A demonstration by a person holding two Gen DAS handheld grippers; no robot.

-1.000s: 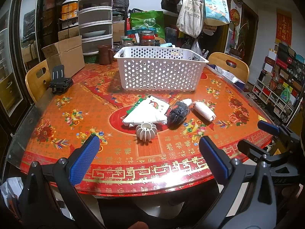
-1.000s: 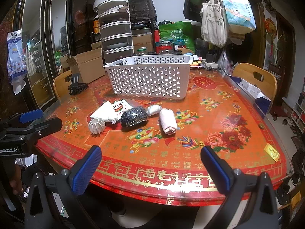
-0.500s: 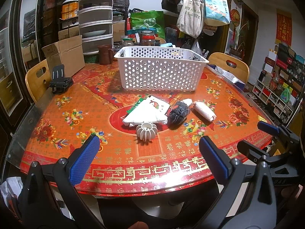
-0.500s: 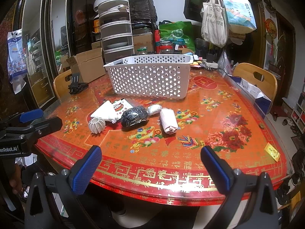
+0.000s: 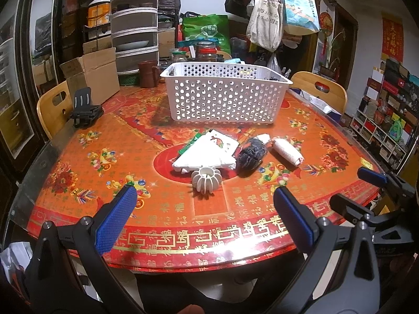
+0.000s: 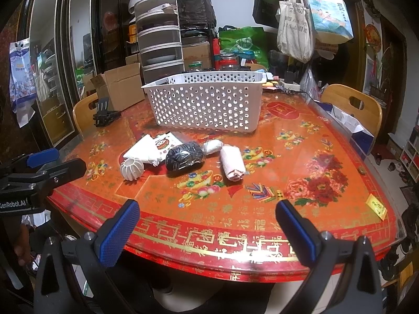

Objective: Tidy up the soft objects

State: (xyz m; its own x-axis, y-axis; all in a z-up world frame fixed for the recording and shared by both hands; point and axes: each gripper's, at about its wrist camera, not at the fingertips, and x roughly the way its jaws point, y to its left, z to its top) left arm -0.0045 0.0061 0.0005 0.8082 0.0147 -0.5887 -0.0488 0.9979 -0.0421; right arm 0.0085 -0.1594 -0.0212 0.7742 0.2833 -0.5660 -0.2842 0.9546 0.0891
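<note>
A white perforated basket [image 5: 225,96] [image 6: 207,102] stands on the far half of the red patterned table [image 5: 110,136]. In front of it lie a white folded packet [image 5: 207,154] [image 6: 149,149], a dark rolled cloth [image 5: 252,153] [image 6: 186,155], a white rolled cloth [image 5: 286,151] [image 6: 231,163] and a white ribbed ball [image 5: 207,179] [image 6: 132,168]. My left gripper [image 5: 204,219] hangs open at the near table edge, nothing between its blue pads. My right gripper [image 6: 207,231] is open too, further right along the same edge.
A cardboard box [image 5: 91,74], a stack of drawers [image 5: 134,23], jars and bags crowd the far side. A black clip stand [image 5: 85,108] sits at the table's left. Wooden chairs [image 6: 351,107] [image 5: 53,107] stand at both sides. Shelves [image 5: 387,120] line the right wall.
</note>
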